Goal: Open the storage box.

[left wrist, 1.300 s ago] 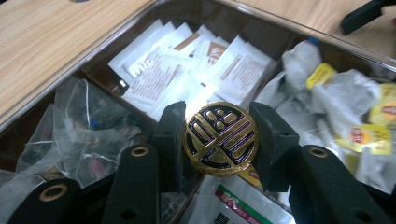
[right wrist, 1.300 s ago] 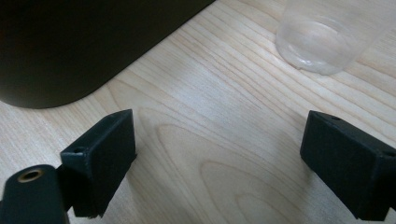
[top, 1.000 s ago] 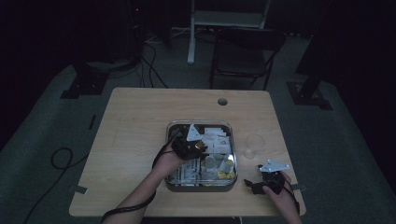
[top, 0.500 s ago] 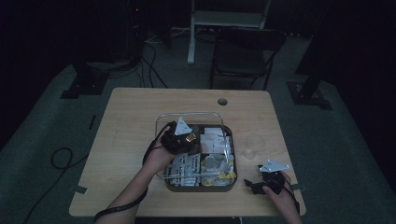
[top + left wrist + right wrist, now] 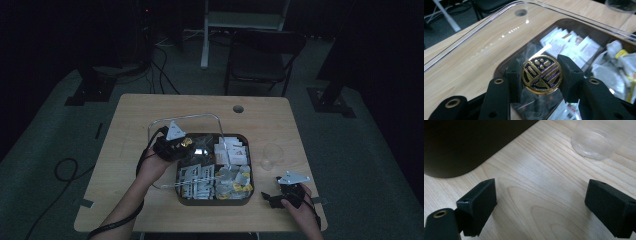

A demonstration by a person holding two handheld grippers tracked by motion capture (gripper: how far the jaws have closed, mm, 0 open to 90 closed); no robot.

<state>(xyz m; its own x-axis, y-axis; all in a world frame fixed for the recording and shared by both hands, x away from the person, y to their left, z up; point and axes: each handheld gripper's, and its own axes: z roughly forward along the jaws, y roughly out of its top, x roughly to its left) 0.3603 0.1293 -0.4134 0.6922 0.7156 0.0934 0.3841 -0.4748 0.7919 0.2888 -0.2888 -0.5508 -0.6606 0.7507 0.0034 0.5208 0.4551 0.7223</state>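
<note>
A clear lid [image 5: 186,118] with a round gold knob [image 5: 542,74] hangs tilted over the left part of a dark tray [image 5: 250,172]. My left gripper [image 5: 176,145] is shut on that knob [image 5: 187,142], with one pad on each side of it. In the left gripper view the tray's sachets [image 5: 574,45] show through the lid [image 5: 499,37]. Several white and yellow sachets [image 5: 231,150] fill the tray. My right gripper [image 5: 274,196] rests near the table's front right corner. In the right gripper view its jaws [image 5: 541,205] stand open over bare wood.
A clear plastic cup [image 5: 273,154] stands on the table right of the tray, just ahead of the right gripper [image 5: 596,142]. The tray's dark corner [image 5: 461,145] lies to that gripper's left. A cable hole [image 5: 238,108] sits near the table's far edge. A chair [image 5: 260,60] stands beyond.
My left gripper has carried the lid by its knob to the left and a little upward, uncovering more of the tray. The right gripper has kept still.
</note>
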